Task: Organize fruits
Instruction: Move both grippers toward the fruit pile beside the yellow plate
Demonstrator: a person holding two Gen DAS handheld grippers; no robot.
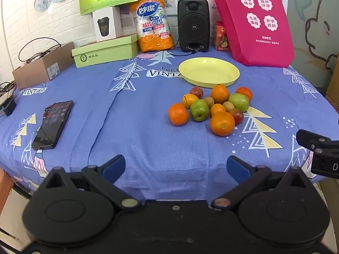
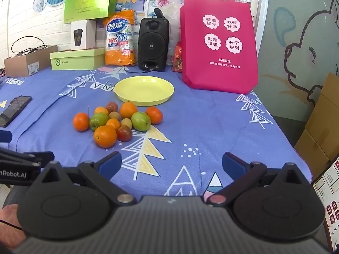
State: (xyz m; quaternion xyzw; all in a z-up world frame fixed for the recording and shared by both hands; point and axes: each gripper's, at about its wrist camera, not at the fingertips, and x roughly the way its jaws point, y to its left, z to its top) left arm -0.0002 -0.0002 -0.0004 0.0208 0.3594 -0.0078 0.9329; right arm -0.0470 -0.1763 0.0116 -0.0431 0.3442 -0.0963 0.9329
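- My left tongs (image 1: 175, 169) and right tongs (image 2: 171, 165) were both wide open and held nothing, ready for a first pick.
- The fruit pile (image 1: 211, 108) sat on the blue cloth (image 1: 137, 144), at 1 o'clock from my left tongs and 11 o'clock from my right.
- The yellow plate (image 2: 144, 90) waited empty just behind, at 12 o'clock from the pile.
- I counted six orange fruits, two green, two dark red, two small brown.

Glossy plate (image 1: 208, 72) — plastic, seemingly
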